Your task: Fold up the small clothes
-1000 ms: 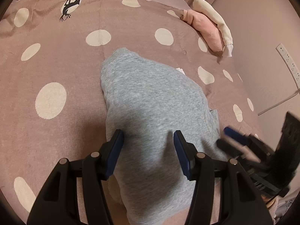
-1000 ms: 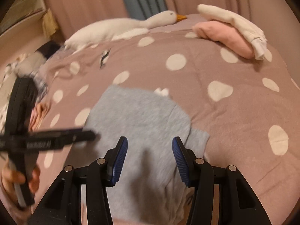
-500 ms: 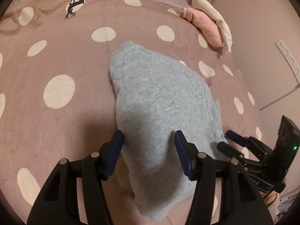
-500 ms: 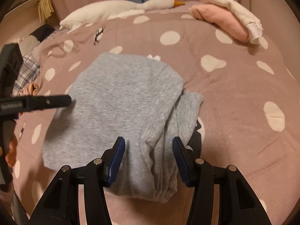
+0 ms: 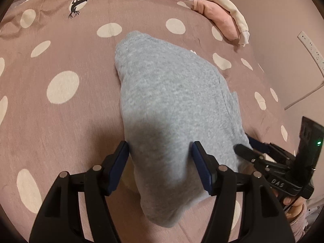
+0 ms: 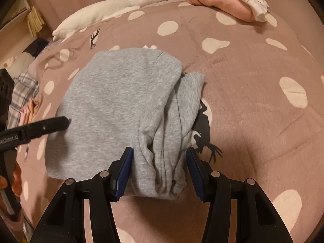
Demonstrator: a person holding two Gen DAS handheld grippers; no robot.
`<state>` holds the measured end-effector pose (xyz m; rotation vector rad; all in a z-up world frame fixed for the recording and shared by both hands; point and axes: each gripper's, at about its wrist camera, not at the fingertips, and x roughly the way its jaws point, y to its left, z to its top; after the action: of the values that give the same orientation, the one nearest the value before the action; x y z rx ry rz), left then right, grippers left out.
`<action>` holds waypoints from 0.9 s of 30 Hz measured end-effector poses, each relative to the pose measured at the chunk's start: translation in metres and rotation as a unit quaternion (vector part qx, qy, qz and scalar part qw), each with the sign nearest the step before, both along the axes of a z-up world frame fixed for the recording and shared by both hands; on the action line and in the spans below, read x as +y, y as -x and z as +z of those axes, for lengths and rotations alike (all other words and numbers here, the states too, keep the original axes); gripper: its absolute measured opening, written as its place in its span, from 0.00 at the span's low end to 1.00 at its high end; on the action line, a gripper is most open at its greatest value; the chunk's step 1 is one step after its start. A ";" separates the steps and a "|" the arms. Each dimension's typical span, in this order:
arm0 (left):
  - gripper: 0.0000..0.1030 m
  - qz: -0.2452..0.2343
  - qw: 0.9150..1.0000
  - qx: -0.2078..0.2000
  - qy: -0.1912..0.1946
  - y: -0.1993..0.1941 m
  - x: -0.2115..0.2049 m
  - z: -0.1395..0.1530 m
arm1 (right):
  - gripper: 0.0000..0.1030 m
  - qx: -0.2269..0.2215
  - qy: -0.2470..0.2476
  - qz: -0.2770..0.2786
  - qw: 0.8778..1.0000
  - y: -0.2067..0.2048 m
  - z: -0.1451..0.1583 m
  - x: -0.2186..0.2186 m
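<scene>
- The grey garment (image 6: 113,109) lies partly folded on the dotted bedspread (image 6: 253,121), filling the centre of both wrist views, its bunched layers toward the lower middle of the right wrist view.
- It looks like soft, thick knit: light, limp, not slippery, nothing to break. My guess is it will sag and unfold if lifted by a single layer.
- The best hold seems to be the stacked near edge, pinching all layers together.
- The left gripper (image 5: 161,158) is spreading its jaws, astride the cloth without pinching it.
- The right gripper (image 6: 160,169) straddles the bunched edge, jaws apart, pads not pressing.
- Around it: a pink-and-cream clothes pile (image 6: 226,2) at the upper right, a plush goose (image 6: 113,10) at the top, and checked cloth (image 6: 24,93) at the left edge; all are well apart and block nothing.
</scene>
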<state>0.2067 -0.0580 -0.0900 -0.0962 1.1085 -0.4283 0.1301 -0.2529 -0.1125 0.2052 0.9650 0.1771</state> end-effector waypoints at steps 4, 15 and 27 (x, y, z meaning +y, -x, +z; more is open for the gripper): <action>0.62 -0.002 1.000 0.003 -0.005 0.005 -0.003 -0.004 | 0.51 -0.030 -0.006 0.003 1.000 0.011 0.011 0.004; 0.63 -0.010 1.000 0.012 -0.018 0.015 -0.009 -0.014 | 0.51 0.004 -0.012 -0.013 1.000 0.011 -0.010 -0.001; 0.64 -0.018 0.999 0.021 -0.029 0.025 -0.017 -0.024 | 0.51 -0.029 -0.018 -0.003 0.999 0.022 0.005 0.001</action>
<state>0.1813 -0.0750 -0.1142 -0.0341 1.1641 -0.4283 0.1085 -0.2521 -0.1074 0.2358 0.9040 0.1939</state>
